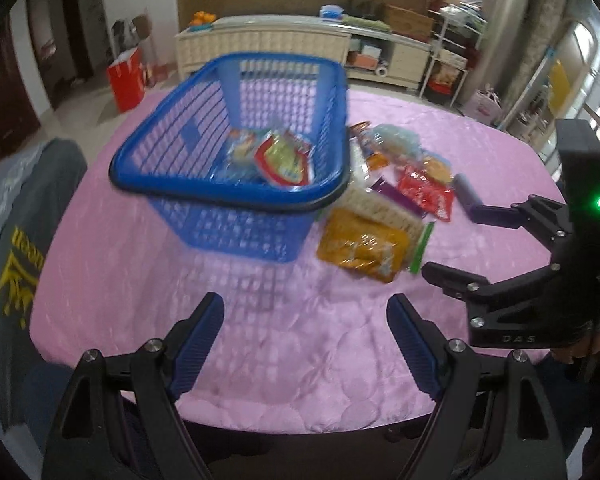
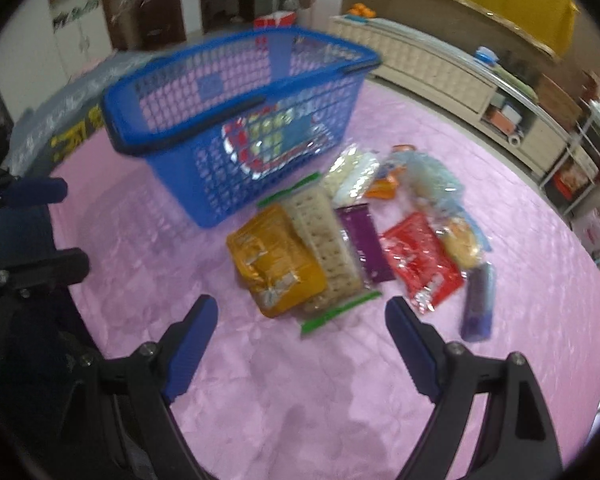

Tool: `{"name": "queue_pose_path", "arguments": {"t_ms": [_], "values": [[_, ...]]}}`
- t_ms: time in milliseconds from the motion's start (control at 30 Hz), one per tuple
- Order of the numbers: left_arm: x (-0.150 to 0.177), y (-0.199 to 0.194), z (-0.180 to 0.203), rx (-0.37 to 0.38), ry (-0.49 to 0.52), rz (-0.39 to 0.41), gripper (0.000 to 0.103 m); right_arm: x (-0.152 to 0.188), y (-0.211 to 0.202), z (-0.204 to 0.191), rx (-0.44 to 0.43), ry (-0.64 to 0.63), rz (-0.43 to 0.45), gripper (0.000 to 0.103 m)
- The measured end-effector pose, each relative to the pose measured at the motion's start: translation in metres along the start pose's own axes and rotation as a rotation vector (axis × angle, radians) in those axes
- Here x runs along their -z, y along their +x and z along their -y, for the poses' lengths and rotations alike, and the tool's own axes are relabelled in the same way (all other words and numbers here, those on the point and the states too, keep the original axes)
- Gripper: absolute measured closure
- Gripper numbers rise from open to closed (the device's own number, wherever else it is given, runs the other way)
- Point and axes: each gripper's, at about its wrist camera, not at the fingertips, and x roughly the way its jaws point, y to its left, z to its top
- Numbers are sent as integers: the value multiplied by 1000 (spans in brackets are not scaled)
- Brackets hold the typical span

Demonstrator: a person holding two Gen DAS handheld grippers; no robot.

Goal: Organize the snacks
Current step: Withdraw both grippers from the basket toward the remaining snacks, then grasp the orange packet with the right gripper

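Blur softens both views, so no lettering on the snack packets can be read. One blue mesh basket [image 2: 236, 120] stands on the pink quilted cover of the desk [image 2: 300, 400]; inside it lie a red-bordered packet [image 1: 284, 160] and at least one paler packet beside it, their outlines broken by the mesh in the right wrist view. Just beside the basket a loose pile of snacks lies on the cover: one orange foil packet [image 2: 276, 260], one long sleeve of crackers with green ends [image 2: 328, 248], one purple bar [image 2: 364, 244], one red packet [image 2: 420, 260], one dark purple tube [image 2: 478, 304], and several clear bags [image 2: 428, 176] farther back that overlap too much to count. The left gripper [image 1: 304, 340] and the right gripper [image 2: 300, 344] both hover above bare cover, jaws spread wide with nothing between them.
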Motion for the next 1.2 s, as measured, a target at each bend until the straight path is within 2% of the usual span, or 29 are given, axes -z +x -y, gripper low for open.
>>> {"name": "queue_pose_path", "arguments": {"t_ms": [133, 233, 367, 533, 700, 733, 900, 1033, 1200], "values": [[5, 14, -8, -20, -8, -27, 21, -9, 21, -8, -27, -44, -29, 14], [6, 27, -14, -18, -22, -47, 21, -16, 38, -16, 17, -109, -70, 14], [7, 41, -22, -11, -42, -66, 21, -22, 54, -25, 5, -178, -113, 14], [8, 49, -29, -8, -55, -78, 21, -28, 72, -33, 39, -260, -153, 14], [9, 51, -34, -16, -50, -87, 21, -28, 78, -37, 41, -300, -160, 15], [9, 52, -34, -19, -48, -87, 21, -27, 77, -38, 43, -307, -158, 16], [10, 54, -37, -17, -63, -94, 21, -23, 71, -40, 73, -356, -135, 39], [11, 54, -38, -13, -64, -98, 21, -13, 63, -42, 67, -405, -135, 46], [12, 48, -36, -12, -56, -91, 21, -3, 52, -41, 40, -377, -127, 57]]}}
